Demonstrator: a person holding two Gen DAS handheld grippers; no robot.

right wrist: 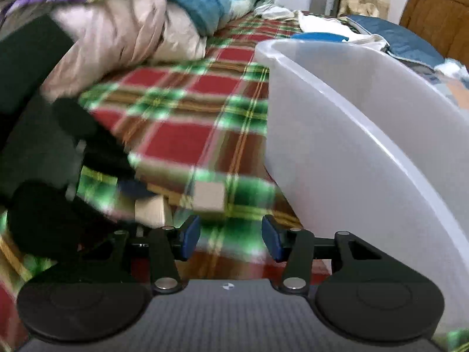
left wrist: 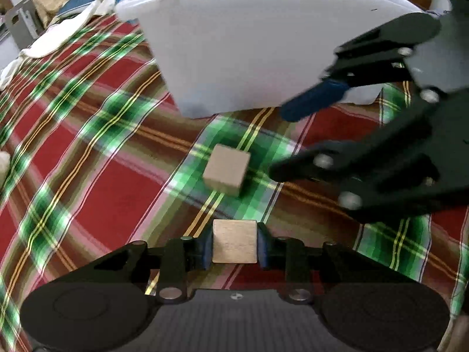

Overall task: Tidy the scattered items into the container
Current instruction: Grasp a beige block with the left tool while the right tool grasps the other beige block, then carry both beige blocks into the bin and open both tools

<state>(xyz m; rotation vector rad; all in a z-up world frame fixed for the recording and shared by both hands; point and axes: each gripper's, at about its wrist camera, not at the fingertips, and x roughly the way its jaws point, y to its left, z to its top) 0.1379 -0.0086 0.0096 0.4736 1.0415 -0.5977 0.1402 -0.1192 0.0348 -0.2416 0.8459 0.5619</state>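
My left gripper (left wrist: 234, 245) is shut on a wooden cube (left wrist: 234, 242) held just above the plaid blanket. A second wooden cube (left wrist: 227, 170) lies loose on the blanket ahead of it, in front of the white plastic container (left wrist: 249, 47). My right gripper (left wrist: 278, 143) comes in from the right, open, with its fingers on either side of the space right of the loose cube. In the right wrist view the right gripper (right wrist: 231, 239) is open and empty, the loose cube (right wrist: 209, 197) lies just ahead of it, and the held cube (right wrist: 151, 209) shows at the left. The container (right wrist: 351, 135) stands to the right.
The red and green plaid blanket (left wrist: 102, 161) covers the bed. White cloth (left wrist: 67, 32) lies at the far left. A pile of pink, purple and blue bedding (right wrist: 132, 29) rises at the back. A wooden headboard (right wrist: 436, 8) stands at the far right.
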